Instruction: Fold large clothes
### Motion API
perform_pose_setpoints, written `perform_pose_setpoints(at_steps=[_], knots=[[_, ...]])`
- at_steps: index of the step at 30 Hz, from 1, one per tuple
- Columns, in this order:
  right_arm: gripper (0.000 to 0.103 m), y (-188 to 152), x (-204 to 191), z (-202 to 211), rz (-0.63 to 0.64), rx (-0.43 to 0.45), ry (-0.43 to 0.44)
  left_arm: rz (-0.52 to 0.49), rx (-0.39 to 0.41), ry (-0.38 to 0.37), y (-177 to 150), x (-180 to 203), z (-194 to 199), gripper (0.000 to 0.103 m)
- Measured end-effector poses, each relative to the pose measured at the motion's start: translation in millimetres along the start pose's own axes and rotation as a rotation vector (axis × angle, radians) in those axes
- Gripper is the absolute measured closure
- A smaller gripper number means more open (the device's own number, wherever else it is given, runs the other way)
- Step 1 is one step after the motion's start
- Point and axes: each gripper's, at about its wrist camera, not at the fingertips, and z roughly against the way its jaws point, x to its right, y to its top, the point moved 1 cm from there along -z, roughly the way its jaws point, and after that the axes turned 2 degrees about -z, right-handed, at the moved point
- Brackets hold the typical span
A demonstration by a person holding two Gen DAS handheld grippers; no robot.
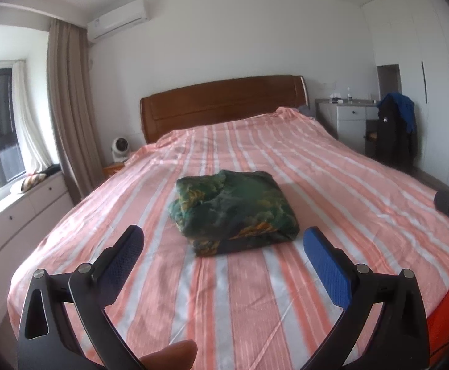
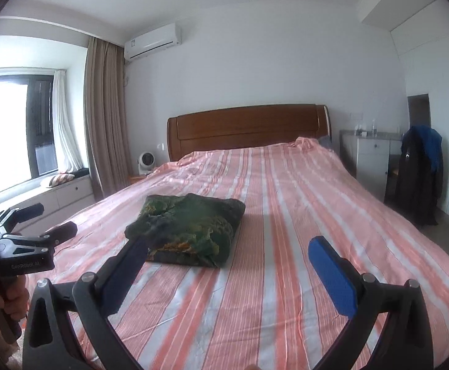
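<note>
The bed carries a folded green garment near its middle. The left claw is spread wide just in front of the garment, not touching it. The right claw is also wide and empty, with the garment ahead toward its left finger.

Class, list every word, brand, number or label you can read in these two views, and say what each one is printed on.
"GenRobot AI": pale lettering, blurred and only roughly legible, on the black body of the left gripper, seen in the right wrist view.
Sticker on the air conditioner: too small to read.
Green patterned folded garment: no lettering visible.
Right gripper: no lettering visible.
</note>
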Motion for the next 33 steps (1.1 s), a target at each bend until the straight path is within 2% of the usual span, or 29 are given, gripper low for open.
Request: perform_pose_setpoints(at_steps=[3, 11, 13, 18, 23, 27, 33], knots=[[0.000, -7.3, -6.1, -16.1, 0.036, -0.094, -0.011, 0.004, -0.008, -0.002, -0.7, 3.2, -1.1, 0.000], [0.000, -19.5, -13.5, -28.5, 0.029, -0.173, 0.002, 0.028, -0.010, 0.018, -1.8, 2.1, 1.6, 0.000], [0.000, -20.0, -15.1, -31.7, 0.032, -0.194, -0.011, 0.033, -0.040, 0.020, -1.7, 2.1, -2.3, 0.000], [0.000, -23.2, -18.7, -39.9, 0.036, -0.254, 0.018, 0.066, -0.132, 0.088, -5.5, 2.8, -16.1, 0.000], [0.000, -23.5, -18.3, -55.3, 0.031, -0.327, -0.024, 0.120, -0.288, 0.012, -15.1, 2.4, -37.5, 0.000], [0.000, -20.2, -22.3, -62.6, 0.029, -0.350, -0.028, 0.083, -0.318, 0.011, -22.5, 7.3, -40.6, 0.000], [0.000, -25.0, -31.0, -70.5, 0.073, -0.396, -0.064, 0.042, -0.322, 0.041, -22.5, 12.0, -41.5, 0.000]])
